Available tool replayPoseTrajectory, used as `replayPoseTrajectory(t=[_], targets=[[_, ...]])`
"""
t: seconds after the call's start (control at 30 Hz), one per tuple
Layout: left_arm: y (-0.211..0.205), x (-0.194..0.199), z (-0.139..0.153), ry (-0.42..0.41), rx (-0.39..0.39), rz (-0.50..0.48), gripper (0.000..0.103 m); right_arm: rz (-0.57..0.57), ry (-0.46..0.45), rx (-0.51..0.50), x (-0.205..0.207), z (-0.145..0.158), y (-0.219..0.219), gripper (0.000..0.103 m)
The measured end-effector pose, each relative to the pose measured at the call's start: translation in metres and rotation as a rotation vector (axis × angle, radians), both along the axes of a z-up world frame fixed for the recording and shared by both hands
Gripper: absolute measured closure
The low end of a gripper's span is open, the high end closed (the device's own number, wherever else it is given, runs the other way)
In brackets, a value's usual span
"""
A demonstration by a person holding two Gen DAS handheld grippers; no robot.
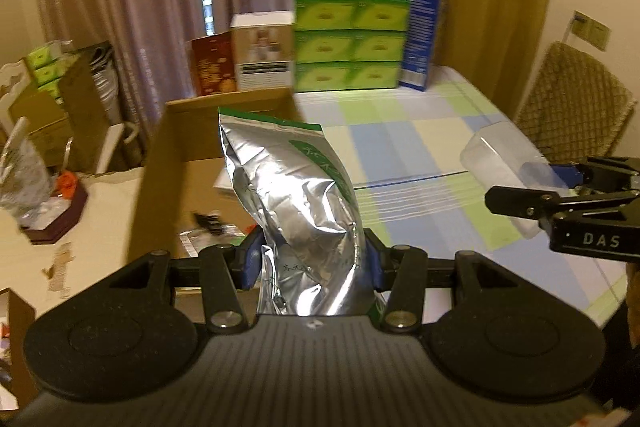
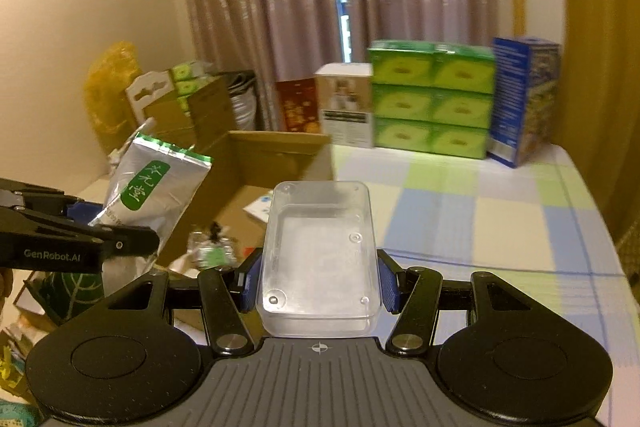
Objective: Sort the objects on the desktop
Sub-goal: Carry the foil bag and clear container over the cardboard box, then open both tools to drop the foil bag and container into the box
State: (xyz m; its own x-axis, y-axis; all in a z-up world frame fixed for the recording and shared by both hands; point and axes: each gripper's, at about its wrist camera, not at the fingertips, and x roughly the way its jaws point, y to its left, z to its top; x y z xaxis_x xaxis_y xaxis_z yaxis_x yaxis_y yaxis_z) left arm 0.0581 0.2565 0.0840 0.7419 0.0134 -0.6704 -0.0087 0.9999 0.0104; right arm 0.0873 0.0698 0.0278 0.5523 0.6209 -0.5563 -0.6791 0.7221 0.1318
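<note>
My left gripper is shut on a silver foil pouch with green trim, held upright above the open cardboard box. The same pouch shows at the left of the right wrist view, clamped by the left gripper. My right gripper is shut on a clear plastic box, its blue pads pressing both long sides. That clear plastic box and the right gripper appear at the right edge of the left wrist view, over the checked tablecloth.
The cardboard box holds small packets and a white card. Stacked green boxes, a blue carton, a white box and a red box line the far table edge. A padded chair stands right; clutter lies left.
</note>
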Motion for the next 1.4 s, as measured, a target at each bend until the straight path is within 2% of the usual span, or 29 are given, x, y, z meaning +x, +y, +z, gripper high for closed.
replayPoseTrajectory(t=[0.2,0.5,0.63,0.73,0.97,1.03,1.07,1.1,1.17,1.33,1.4], targets=[[0.043,0.009,0.005,0.018,0.023,0.027,0.059,0.047,0.013,-0.001,0.010,-0.003,0.047,0.049],[0.087,0.053,-0.003,0.039,0.018,0.029,0.059,0.065,0.047,-0.010,0.042,-0.018,0.107,0.049],[0.099,0.074,-0.014,0.050,0.000,0.030,0.058,0.055,0.065,-0.012,0.060,-0.025,0.121,0.049],[0.108,0.084,-0.023,0.038,-0.025,0.043,0.052,0.058,0.075,-0.021,0.070,-0.032,0.128,0.049],[0.126,0.082,-0.033,0.023,-0.024,0.078,0.052,0.076,0.120,-0.006,0.078,-0.046,0.146,0.049],[0.132,0.076,-0.034,0.012,-0.034,0.095,0.049,0.098,0.140,0.025,0.082,-0.048,0.153,0.049],[0.135,0.074,-0.035,0.005,-0.038,0.103,0.044,0.112,0.151,0.045,0.083,-0.048,0.156,0.046],[0.137,0.070,-0.035,-0.003,-0.038,0.112,0.039,0.107,0.148,0.054,0.083,-0.047,0.156,0.034],[0.139,0.063,-0.035,-0.016,-0.034,0.128,0.033,0.093,0.112,0.071,0.080,-0.043,0.153,0.021],[0.138,0.043,-0.031,-0.045,-0.044,0.168,0.017,0.066,0.097,0.060,0.073,-0.037,0.136,0.018],[0.134,0.034,-0.028,-0.069,-0.042,0.184,0.004,0.046,0.099,0.053,0.068,-0.033,0.123,0.014]])
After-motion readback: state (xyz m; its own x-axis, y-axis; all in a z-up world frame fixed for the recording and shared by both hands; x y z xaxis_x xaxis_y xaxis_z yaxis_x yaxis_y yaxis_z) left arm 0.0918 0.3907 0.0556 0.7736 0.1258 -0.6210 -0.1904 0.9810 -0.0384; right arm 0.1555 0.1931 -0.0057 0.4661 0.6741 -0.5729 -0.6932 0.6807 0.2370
